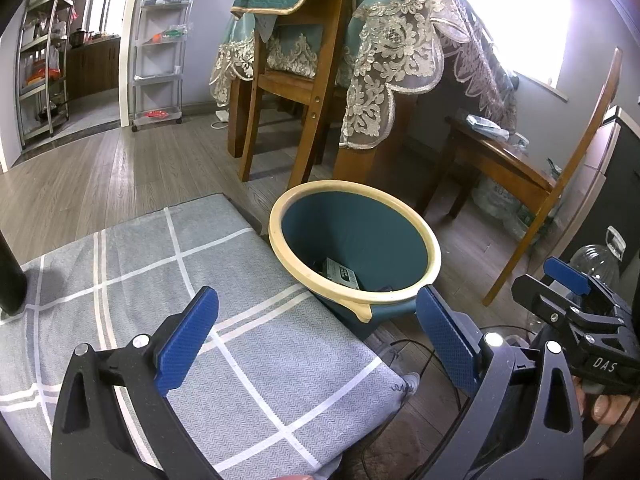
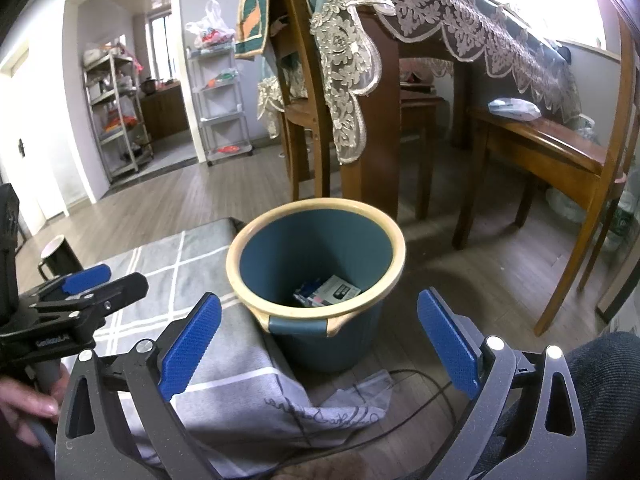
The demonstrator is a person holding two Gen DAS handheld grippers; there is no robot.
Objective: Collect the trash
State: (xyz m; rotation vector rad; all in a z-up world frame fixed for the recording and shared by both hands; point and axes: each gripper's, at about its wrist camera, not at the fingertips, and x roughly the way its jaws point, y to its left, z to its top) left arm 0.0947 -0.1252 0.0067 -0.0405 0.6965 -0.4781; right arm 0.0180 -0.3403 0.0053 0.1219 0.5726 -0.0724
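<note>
A teal trash bin with a cream rim (image 1: 434, 258) (image 2: 316, 314) stands on the wood floor beside a low surface covered by a grey checked cloth (image 1: 160, 264) (image 2: 168, 264). Small boxes of trash (image 1: 342, 274) (image 2: 330, 290) lie at its bottom. My left gripper (image 1: 316, 334) is open and empty, over the cloth's corner just short of the bin. My right gripper (image 2: 320, 334) is open and empty, facing the bin's near side. Each gripper also shows at the edge of the other's view: the right one (image 1: 560, 280) and the left one (image 2: 100, 276).
A wooden dining table with a lace cloth (image 1: 384, 60) (image 2: 440, 12) and wooden chairs (image 1: 280, 80) (image 2: 560, 152) stand behind the bin. A black mug (image 2: 58, 256) sits on the cloth. A clear plastic bottle (image 1: 596, 264) stands at right. A cable (image 2: 420, 400) runs on the floor.
</note>
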